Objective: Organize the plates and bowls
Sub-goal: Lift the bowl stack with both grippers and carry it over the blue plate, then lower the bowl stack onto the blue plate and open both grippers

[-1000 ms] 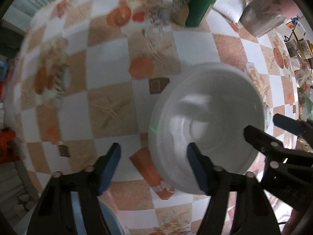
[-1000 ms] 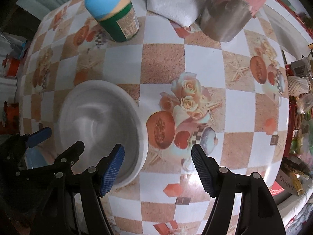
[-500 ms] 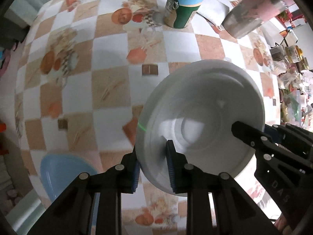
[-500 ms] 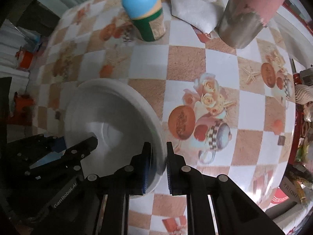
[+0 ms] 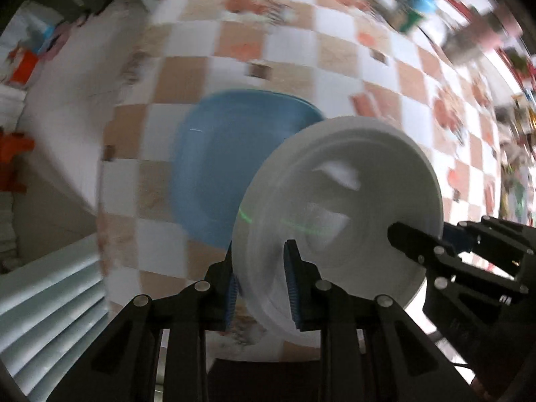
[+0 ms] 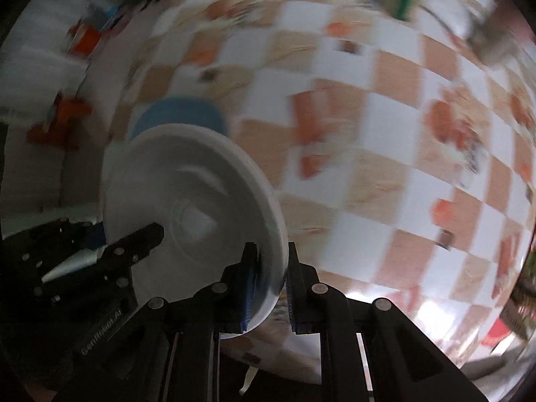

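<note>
We have swung the white bowl (image 5: 338, 207) from mid-table toward the blue plate (image 5: 227, 160), partly hidden behind it; left gripper (image 5: 261, 288) and right gripper (image 6: 269, 288) clench opposite rims; background blurred.

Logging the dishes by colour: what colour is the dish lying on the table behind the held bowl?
Blue, plain with no pattern visible; clearest in the left wrist view.

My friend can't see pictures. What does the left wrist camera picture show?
A white bowl is held in the air, pinched at its near rim by the left gripper and at its far side by the right gripper. Behind it a blue plate lies on a blurry orange-and-white checkered tablecloth.
</note>
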Motion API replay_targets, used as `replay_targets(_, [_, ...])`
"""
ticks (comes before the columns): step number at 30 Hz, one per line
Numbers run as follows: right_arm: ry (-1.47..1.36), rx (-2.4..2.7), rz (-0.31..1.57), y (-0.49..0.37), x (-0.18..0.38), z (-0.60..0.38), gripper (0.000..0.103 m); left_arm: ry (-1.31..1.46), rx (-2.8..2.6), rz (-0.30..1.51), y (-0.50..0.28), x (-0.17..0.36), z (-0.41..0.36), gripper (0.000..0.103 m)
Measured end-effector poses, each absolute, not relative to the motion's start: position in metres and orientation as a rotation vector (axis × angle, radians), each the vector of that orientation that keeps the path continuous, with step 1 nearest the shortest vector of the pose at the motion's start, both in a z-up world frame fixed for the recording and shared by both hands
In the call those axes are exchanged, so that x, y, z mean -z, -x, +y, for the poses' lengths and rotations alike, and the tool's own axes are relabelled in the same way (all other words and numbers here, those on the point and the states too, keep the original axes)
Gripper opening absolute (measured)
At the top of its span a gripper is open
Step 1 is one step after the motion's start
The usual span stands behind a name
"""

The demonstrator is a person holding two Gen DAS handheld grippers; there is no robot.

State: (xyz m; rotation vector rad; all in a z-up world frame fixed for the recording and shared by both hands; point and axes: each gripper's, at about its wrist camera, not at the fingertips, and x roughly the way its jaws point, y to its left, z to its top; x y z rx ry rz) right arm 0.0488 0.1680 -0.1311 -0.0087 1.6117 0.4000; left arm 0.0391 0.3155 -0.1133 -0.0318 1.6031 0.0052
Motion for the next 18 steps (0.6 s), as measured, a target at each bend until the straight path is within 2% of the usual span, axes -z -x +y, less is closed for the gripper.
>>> replay_targets(2, [0.049, -0.433, 1.594, -0.051, 0.129, 0.194, 0.018, 0.034, -0.034, 1.57, -0.043, 0.105, 0.333, 0.027])
replay_targets(4, [0.076, -0.438, 1.571, -0.057, 0.127, 0.213, 0.019, 0.048, -0.039, 1.56, -0.051, 0.106, 0.345, 0.042])
replay_targets(5, [0.082, -0.436, 1.563, -0.061, 0.126, 0.222, 0.019, 0.048, -0.046, 1.55, -0.056, 0.108, 0.35, 0.061])
replay_targets(6, [0.082, -0.435, 1.553, -0.065, 0.125, 0.23, 0.019, 0.023, -0.073, 1.543, -0.061, 0.112, 0.353, 0.074])
replay_targets(7, [0.082, -0.435, 1.551, -0.068, 0.126, 0.236, 0.019, -0.009, -0.096, 1.552, -0.066, 0.119, 0.356, 0.079])
replay_targets(8, [0.098, -0.428, 1.551, -0.071, 0.127, 0.242, 0.019, -0.011, -0.091, 1.559, -0.066, 0.123, 0.36, 0.079])
replay_targets(9, [0.142, -0.398, 1.542, -0.074, 0.129, 0.247, 0.024, -0.014, -0.09, 1.562, -0.068, 0.126, 0.364, 0.079])
replay_targets(10, [0.18, -0.366, 1.537, -0.075, 0.133, 0.249, 0.043, -0.012, -0.09, 1.557, -0.068, 0.127, 0.368, 0.079])
replay_targets(12, [0.177, -0.319, 1.54, -0.075, 0.134, 0.241, 0.07, 0.005, -0.079, 1.539, -0.064, 0.122, 0.376, 0.079])
replay_targets(18, [0.093, -0.254, 1.497, -0.052, 0.109, 0.203, 0.071, 0.021, 0.037, 1.524, -0.042, 0.108, 0.365, 0.079])
